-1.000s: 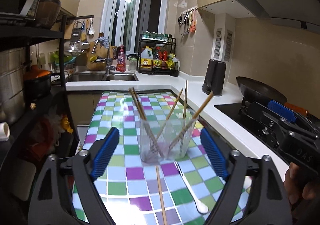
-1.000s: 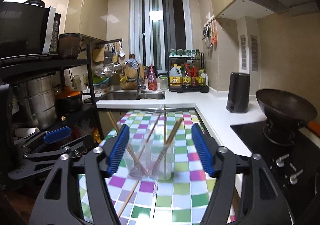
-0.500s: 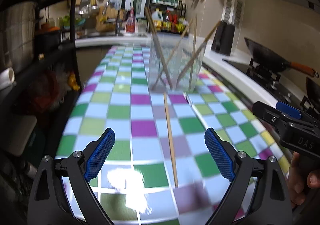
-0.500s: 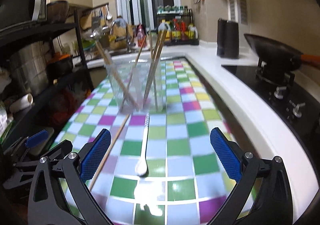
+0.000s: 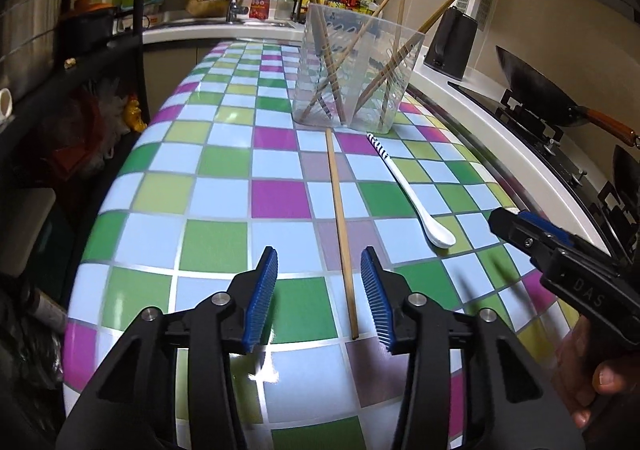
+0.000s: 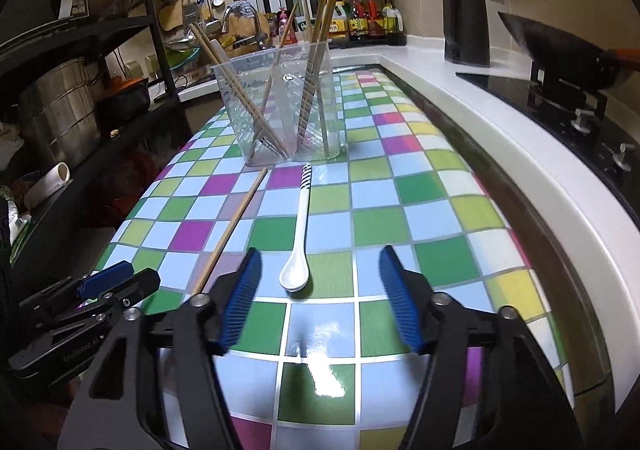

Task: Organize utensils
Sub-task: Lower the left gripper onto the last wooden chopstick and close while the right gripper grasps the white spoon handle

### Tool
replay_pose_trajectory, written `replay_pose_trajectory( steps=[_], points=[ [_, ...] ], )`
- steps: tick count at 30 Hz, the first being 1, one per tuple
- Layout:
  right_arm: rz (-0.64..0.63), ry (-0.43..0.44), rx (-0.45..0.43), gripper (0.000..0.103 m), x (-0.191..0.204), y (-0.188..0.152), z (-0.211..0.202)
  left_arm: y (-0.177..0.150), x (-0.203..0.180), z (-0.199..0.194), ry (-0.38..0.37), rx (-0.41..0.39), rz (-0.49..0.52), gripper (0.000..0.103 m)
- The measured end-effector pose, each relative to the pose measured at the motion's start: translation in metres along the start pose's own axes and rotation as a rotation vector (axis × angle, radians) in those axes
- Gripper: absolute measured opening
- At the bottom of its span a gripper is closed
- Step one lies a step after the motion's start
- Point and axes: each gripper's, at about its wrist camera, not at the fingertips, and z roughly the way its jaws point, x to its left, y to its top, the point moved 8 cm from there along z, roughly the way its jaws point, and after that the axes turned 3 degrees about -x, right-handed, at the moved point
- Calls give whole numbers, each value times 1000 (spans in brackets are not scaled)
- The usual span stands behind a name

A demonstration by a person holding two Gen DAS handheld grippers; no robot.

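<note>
Checked tabletop (image 5: pixel 224 206) carries a clear cup (image 5: pixel 352 66) already holding several chopsticks; one loose chopstick (image 5: pixel 340 226) and a white spoon (image 6: pixel 300 226) lie flat just in front of it. Left tool (image 5: pixel 320 298) is part open and empty, straddling the chopstick's near end; right tool (image 6: pixel 318 298) is wide open and empty, its fingers either side of the spoon bowl. Judged step: pickup of both; next, each must lower and close, then lift to the cup
</note>
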Motion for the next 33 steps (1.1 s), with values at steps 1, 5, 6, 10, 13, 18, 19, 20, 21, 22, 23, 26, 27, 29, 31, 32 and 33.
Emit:
replay_pose_trajectory(
  steps=[1, 5, 6, 10, 13, 18, 19, 20, 21, 22, 23, 26, 27, 29, 31, 32, 33],
  points=[
    [8, 9, 13, 50, 0, -3, 3, -2, -1, 2, -6, 8, -5, 35],
    [57, 34, 57, 49, 0, -8, 14, -6, -1, 6, -22, 30, -21, 29],
    [69, 38, 69, 49, -1, -9, 18, -7, -1, 7, -25, 36, -26, 29],
    [113, 64, 99, 49, 1, -7, 34, -13, -4, 11, -47, 57, -42, 27],
    [146, 58, 129, 48, -1, -10, 47, -17, -11, 12, -56, 63, -22, 27],
    [158, 51, 169, 37, 4, -19, 57, -26, -22, 18, -40, 89, 28, 21],
    [151, 48, 166, 35, 4, -19, 57, -27, -24, 17, -27, 82, 45, 21],
    [144, 50, 169, 33, 7, -20, 57, -28, -25, 17, -19, 82, 58, 20],
    [140, 47, 169, 32, 8, -20, 57, -28, -27, 16, -9, 80, 75, 19],
    [136, 46, 171, 29, 8, -21, 57, -29, -27, 16, 3, 79, 87, 15],
    [133, 45, 171, 26, 8, -21, 57, -29, -27, 16, 16, 75, 101, 15],
    [131, 43, 170, 23, 8, -21, 57, -30, -27, 15, 37, 72, 118, 11],
    [129, 43, 169, 23, 8, -22, 57, -30, -26, 15, 43, 71, 117, 7],
    [124, 42, 167, 22, 8, -22, 56, -30, -24, 14, 47, 72, 115, 5],
    [125, 42, 167, 22, 7, -23, 54, -29, -21, 13, 53, 71, 108, 5],
    [124, 41, 168, 22, 6, -23, 53, -30, -20, 12, 55, 71, 107, 5],
    [123, 39, 168, 22, 6, -24, 52, -30, -19, 12, 56, 72, 105, 5]
  ],
)
